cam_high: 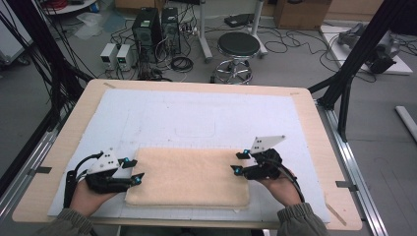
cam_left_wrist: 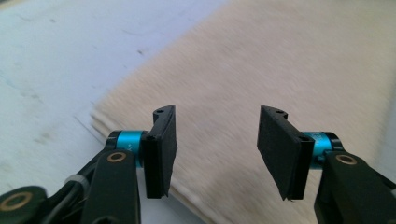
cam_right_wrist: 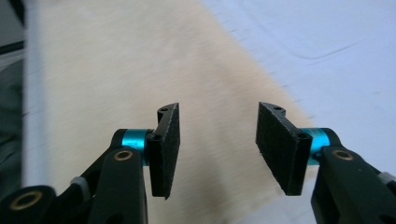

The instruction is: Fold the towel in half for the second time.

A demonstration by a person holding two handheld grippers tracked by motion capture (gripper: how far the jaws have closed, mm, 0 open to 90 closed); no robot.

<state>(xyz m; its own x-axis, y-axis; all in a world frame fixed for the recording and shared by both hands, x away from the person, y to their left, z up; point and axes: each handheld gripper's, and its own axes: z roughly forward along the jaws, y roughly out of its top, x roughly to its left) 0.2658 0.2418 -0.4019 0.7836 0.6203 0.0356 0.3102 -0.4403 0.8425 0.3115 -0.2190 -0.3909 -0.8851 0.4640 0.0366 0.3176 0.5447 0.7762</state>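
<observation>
Pale matting is covering the bench (cam_high: 314,147); the folded towel (cam_high: 189,177) is lying flat, left gripper (cam_high: 132,171) at nine o'clock, right gripper (cam_high: 237,162) at three, jaws released, likely regrasping edges next.

Bare white mat (cam_high: 196,110) beyond the folded towel (cam_high: 189,177) lies unobstructed; grippers flank the towel's ends.

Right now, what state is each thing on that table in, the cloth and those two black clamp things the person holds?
Beige folded towel: lying flat on the white mat, neatly folded, not gripped.
White mat: spread flat on the wooden table.
Left gripper: jaws open, nothing between them, at the towel's left edge.
Right gripper: jaws open, nothing between them, at the towel's right edge.
</observation>
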